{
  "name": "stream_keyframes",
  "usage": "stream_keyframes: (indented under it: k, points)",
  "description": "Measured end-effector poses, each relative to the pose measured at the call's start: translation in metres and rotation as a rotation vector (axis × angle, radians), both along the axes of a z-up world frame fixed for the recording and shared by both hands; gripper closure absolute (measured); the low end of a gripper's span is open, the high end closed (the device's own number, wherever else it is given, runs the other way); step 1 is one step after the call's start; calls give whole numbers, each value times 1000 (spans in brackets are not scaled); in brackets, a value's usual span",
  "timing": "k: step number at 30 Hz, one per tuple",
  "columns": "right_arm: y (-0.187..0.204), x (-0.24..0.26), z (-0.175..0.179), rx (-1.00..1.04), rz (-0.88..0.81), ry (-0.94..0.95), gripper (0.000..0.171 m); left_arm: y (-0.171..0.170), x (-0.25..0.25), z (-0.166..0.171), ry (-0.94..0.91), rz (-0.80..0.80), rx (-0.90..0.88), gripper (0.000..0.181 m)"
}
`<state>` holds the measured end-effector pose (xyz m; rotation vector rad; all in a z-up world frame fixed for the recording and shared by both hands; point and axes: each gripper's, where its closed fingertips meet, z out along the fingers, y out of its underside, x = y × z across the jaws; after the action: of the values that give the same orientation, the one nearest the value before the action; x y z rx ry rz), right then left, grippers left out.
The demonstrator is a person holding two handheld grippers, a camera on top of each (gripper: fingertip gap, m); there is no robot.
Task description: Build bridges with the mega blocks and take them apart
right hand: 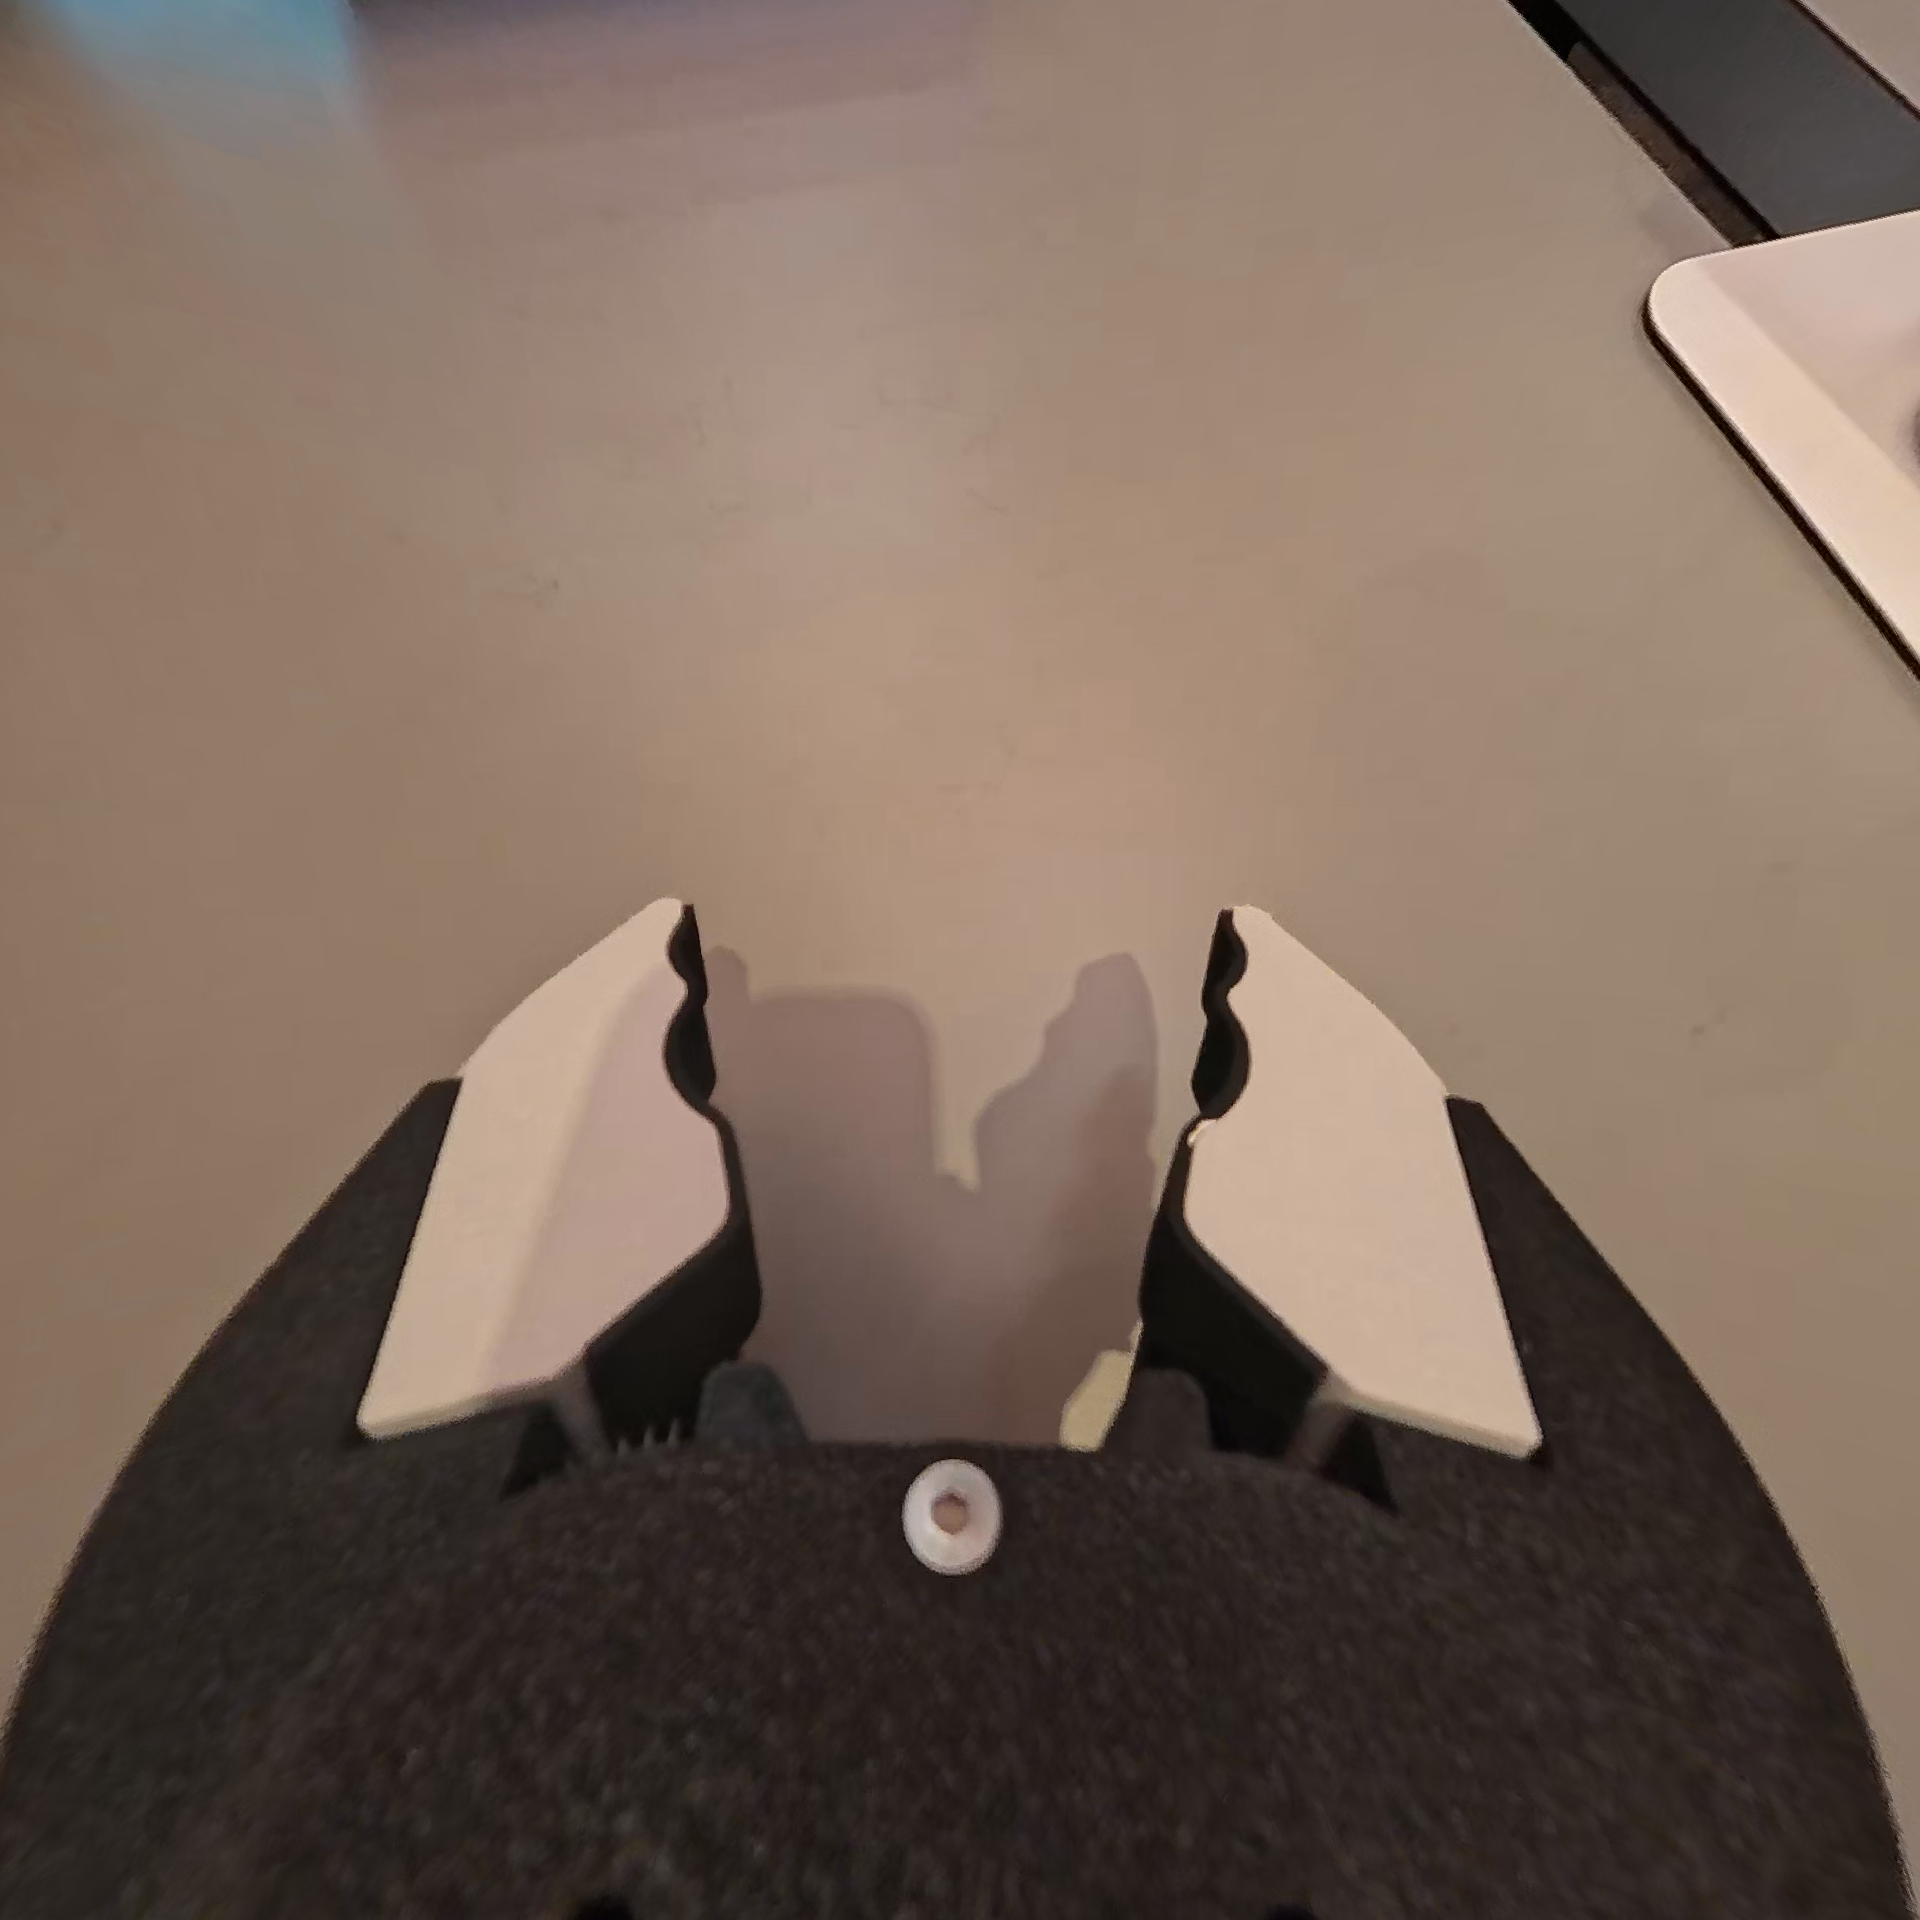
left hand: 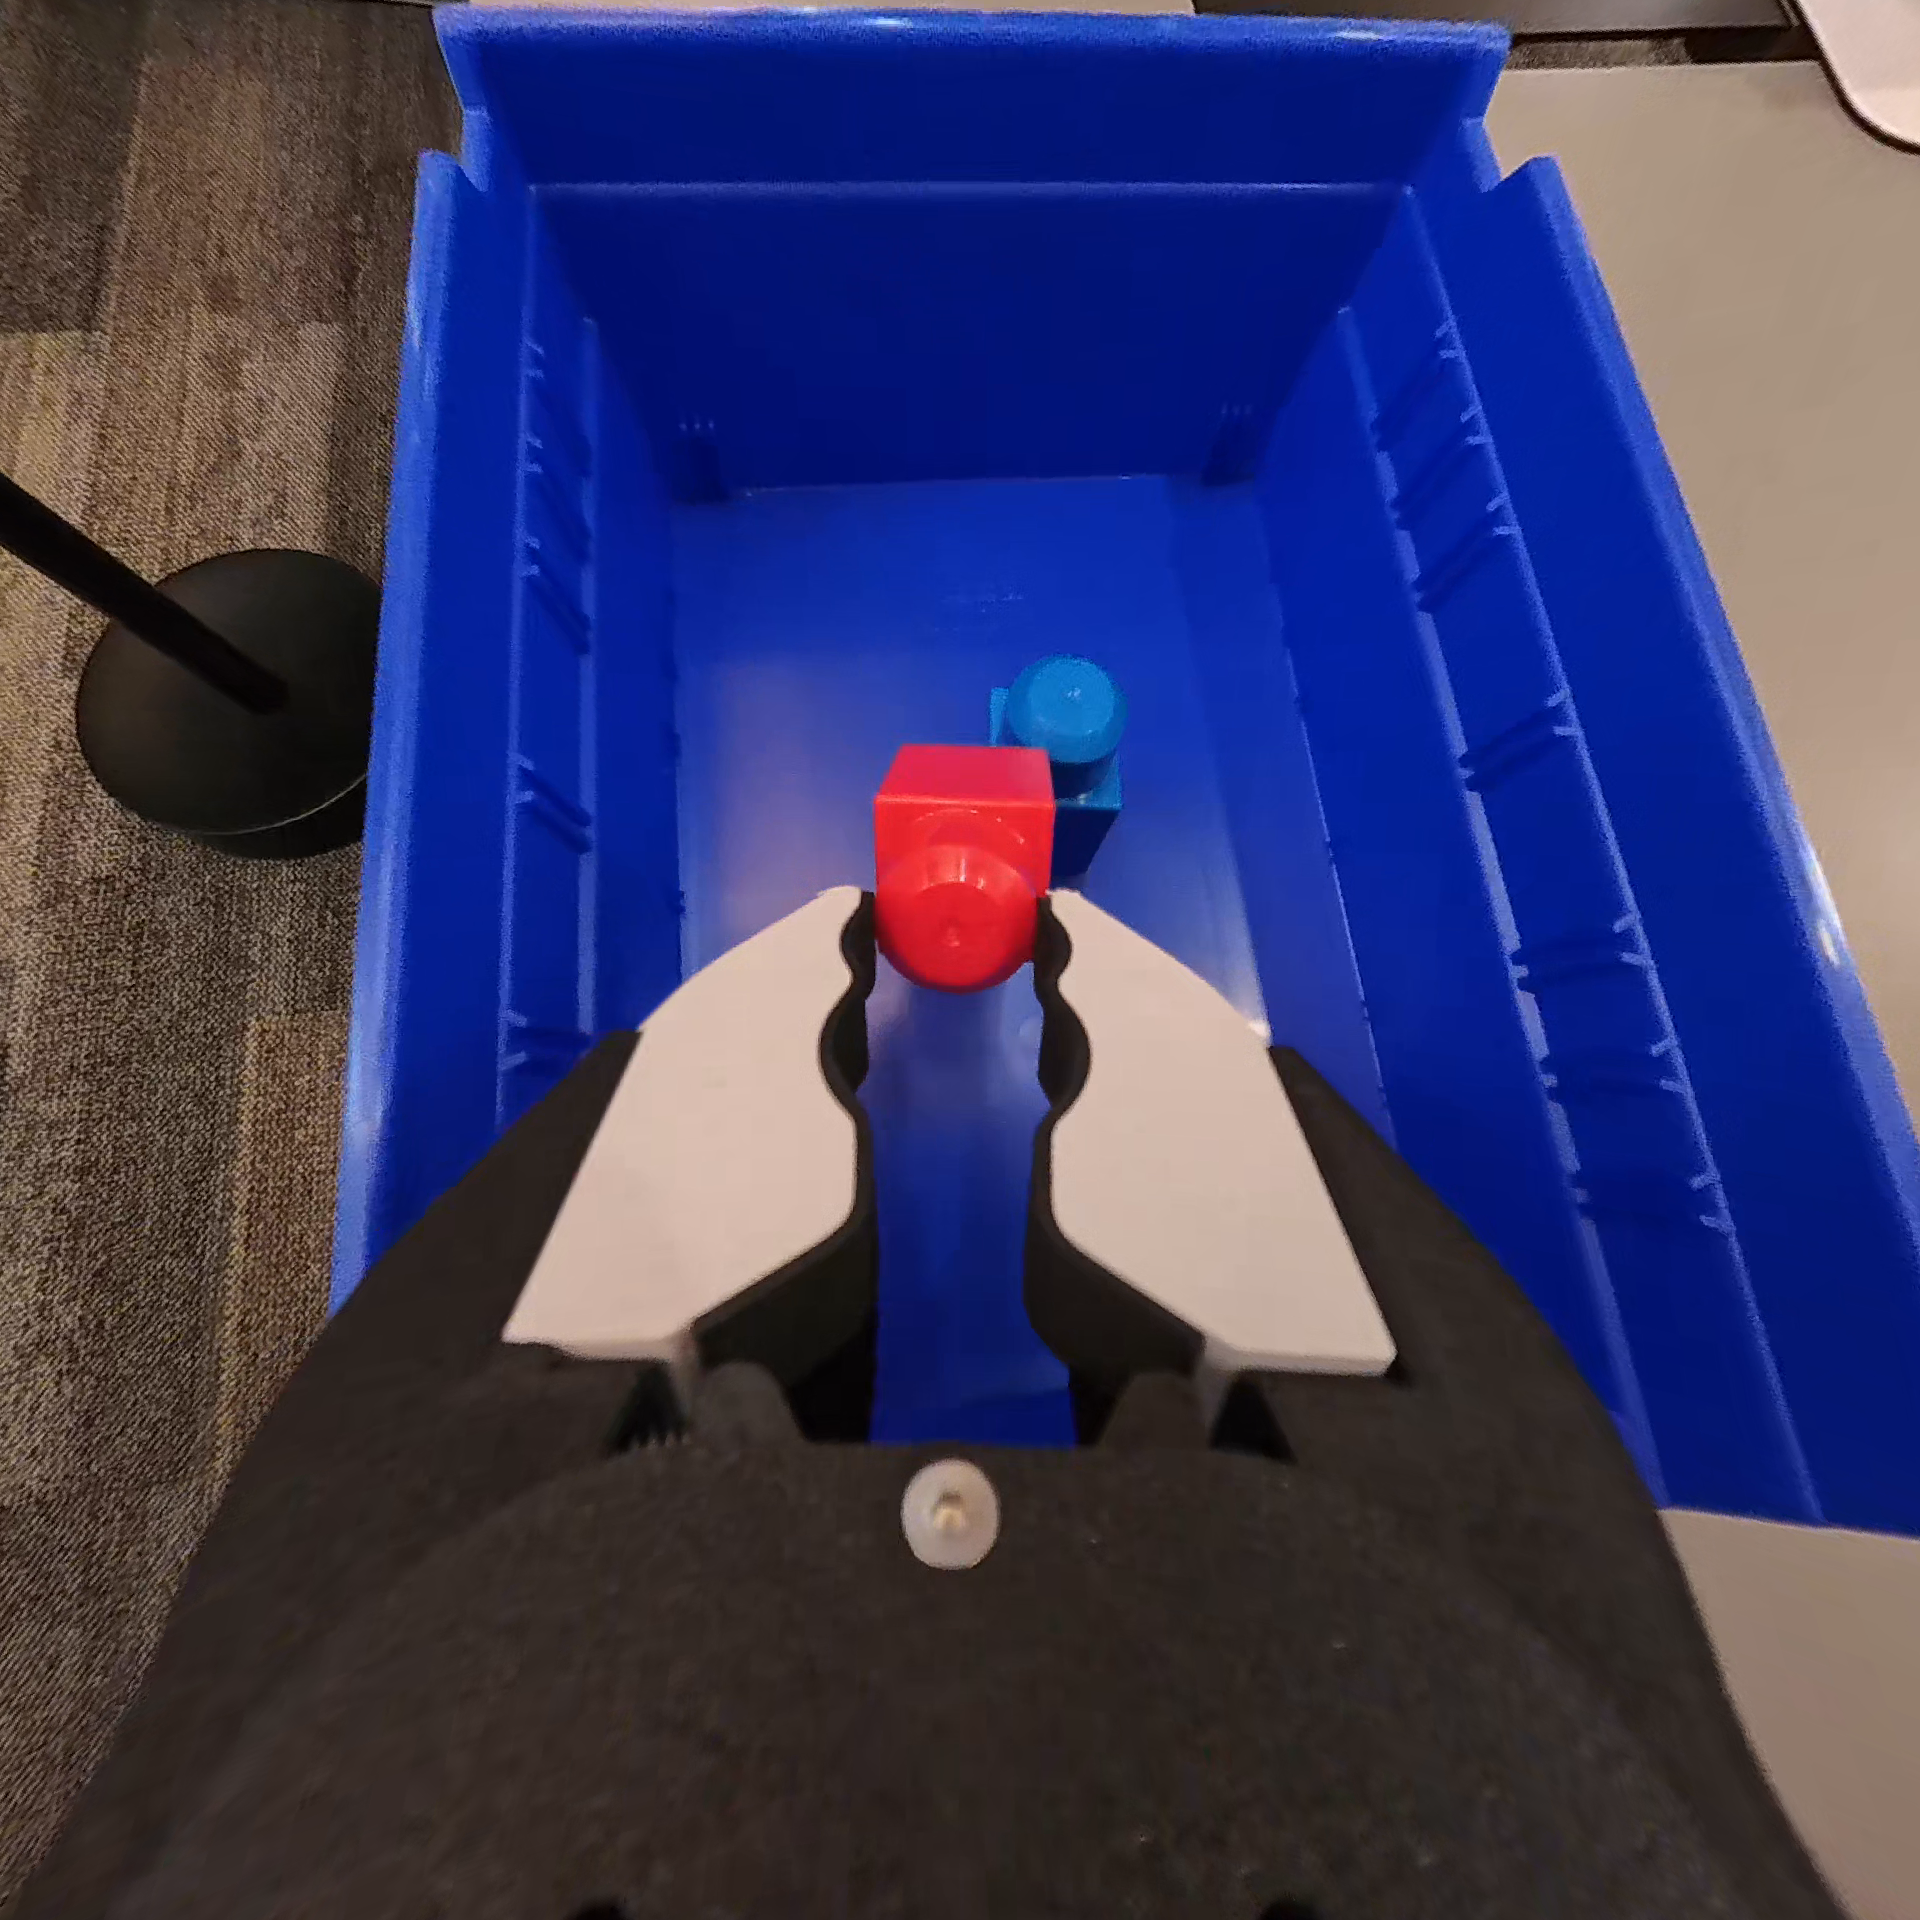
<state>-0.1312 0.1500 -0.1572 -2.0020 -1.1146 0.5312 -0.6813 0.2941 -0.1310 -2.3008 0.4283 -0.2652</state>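
Observation:
In the left wrist view a red one-stud block [left hand: 961, 831] is held inside a deep blue bin [left hand: 1621, 790]. My left gripper [left hand: 948, 914] is shut on the block's round stud, which points back at the camera. A blue one-stud block [left hand: 1070, 727] sits just behind and to the right of it on the bin floor, stud up; whether the two touch I cannot tell. In the right wrist view my right gripper [right hand: 956, 925] is open and empty, low over a bare grey table [right hand: 935, 416].
The bin stands at the table's left edge; carpet and a black round stand base [left hand: 223, 707] lie to its left. A white flat object [right hand: 1808, 405] lies at the right of the table. A blurred blue patch [right hand: 208, 62] shows at far left.

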Motion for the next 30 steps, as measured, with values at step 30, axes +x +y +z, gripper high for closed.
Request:
stream_keyframes:
  k: [30]
  points:
    - [-29, 46, 69, 77, -115, -17, 75, -103, 433, 87, -290, -927, 340, 80]
